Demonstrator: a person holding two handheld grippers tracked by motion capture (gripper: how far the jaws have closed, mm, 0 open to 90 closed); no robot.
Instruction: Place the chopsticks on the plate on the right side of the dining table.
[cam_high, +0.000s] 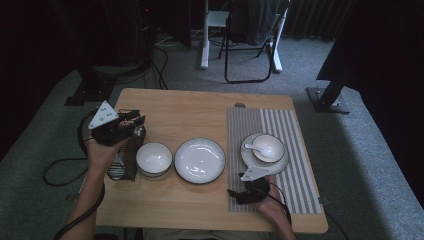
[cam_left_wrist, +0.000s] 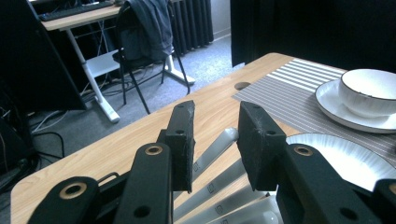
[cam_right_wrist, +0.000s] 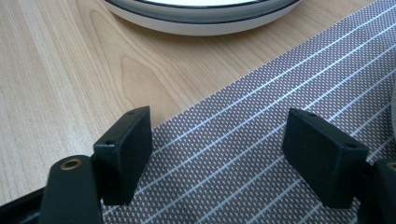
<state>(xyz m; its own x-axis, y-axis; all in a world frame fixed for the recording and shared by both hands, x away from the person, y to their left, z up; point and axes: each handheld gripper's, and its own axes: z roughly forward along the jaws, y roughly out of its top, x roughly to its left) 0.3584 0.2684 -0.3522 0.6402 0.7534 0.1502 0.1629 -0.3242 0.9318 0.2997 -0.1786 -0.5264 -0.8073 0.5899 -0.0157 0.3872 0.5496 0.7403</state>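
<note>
My left gripper hangs over a black wire cutlery basket at the table's left. In the left gripper view its jaws stand partly apart above several pale cutlery handles. One handle tip shows in the gap, and neither pad touches it. A white bowl and a white plate sit in the middle. My right gripper rests low on the striped mat, open, with only mat between its jaws.
On the mat a saucer carries a small bowl with a spoon in it. The plate's rim lies just ahead of the right gripper. A folding chair and a desk leg stand beyond the table.
</note>
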